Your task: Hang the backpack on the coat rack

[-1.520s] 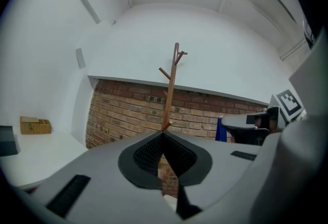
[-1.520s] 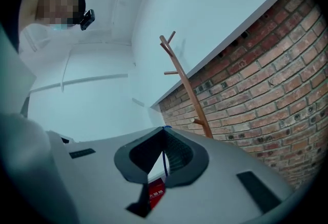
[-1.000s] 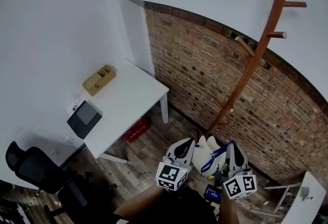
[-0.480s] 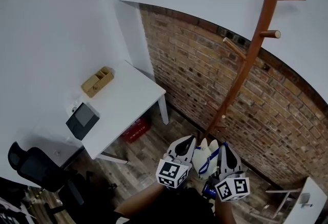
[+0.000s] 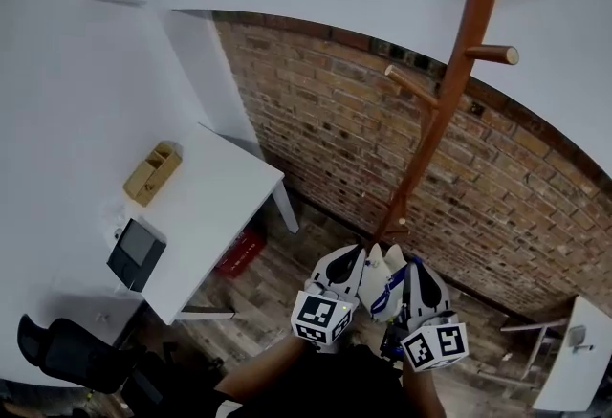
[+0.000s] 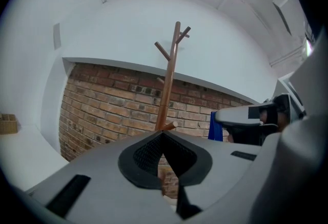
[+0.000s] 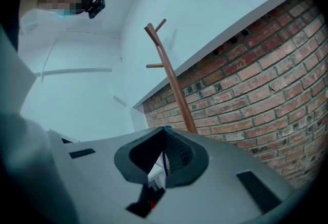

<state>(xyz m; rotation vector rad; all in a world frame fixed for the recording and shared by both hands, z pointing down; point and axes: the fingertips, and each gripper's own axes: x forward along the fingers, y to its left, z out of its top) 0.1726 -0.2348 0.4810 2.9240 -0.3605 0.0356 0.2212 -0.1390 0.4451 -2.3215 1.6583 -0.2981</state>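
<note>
While both are hovering before the rough red brick wall (image 5: 325, 120), the right gripper (image 7: 164, 129) is pinching a thin blue strap (image 7: 164, 162) of the backpack (image 5: 381, 280), its 2 ribbed black pads (image 7: 178, 155) pressed together at the tips. The left gripper (image 6: 163, 133) is clamping tip to tip too, apparently on the pack's pale fabric. The soft white backpack, trimmed in blue, is hanging between the 2 grippers, near the lower stem of the coat rack (image 5: 449, 91), a slim reddish wooden pole with round pegs (image 5: 492, 54) angling upward.
</note>
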